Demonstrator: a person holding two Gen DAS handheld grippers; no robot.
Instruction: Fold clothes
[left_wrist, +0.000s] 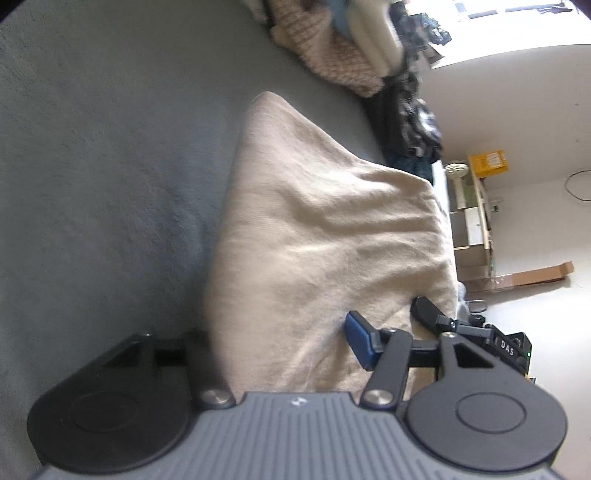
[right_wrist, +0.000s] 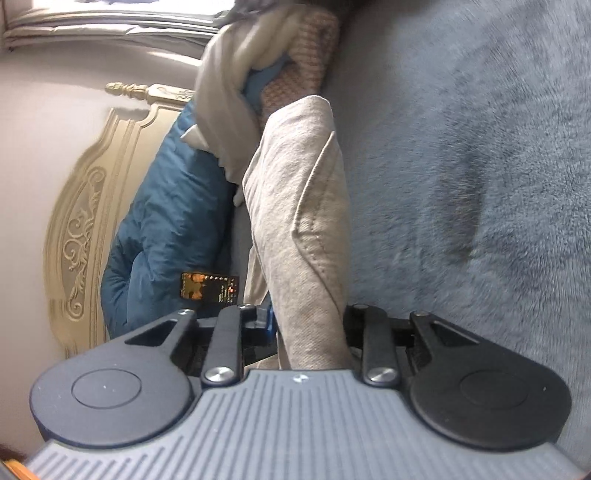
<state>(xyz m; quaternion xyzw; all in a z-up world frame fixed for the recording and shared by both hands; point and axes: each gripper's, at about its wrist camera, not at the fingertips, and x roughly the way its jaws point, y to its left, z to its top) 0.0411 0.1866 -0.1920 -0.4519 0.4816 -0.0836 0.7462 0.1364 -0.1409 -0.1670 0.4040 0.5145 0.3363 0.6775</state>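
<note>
A beige garment (left_wrist: 317, 229) hangs lifted off the grey blanket (left_wrist: 103, 177), stretched from a far corner down to both grippers. My left gripper (left_wrist: 288, 332) is shut on its near end. Its blue pad (left_wrist: 357, 341) presses into the cloth, and its other finger is hidden behind the fabric. Just right of it, the right gripper's black finger (left_wrist: 424, 310) touches the garment's edge. In the right wrist view, the same garment (right_wrist: 299, 206) is a narrow stitched strip with my right gripper (right_wrist: 310, 321) shut on it. The cloth is bunched thick between the fingers.
A heap of other clothes, with a knit sweater (left_wrist: 332, 55) on top, lies at the bed's far end. A blue duvet (right_wrist: 166, 206), a carved cream headboard (right_wrist: 81, 221) and a dark device with an orange screen (right_wrist: 208, 288) are on the right gripper's left. A shelf (left_wrist: 476, 218) and a cardboard box (left_wrist: 535, 275) stand beyond the bed.
</note>
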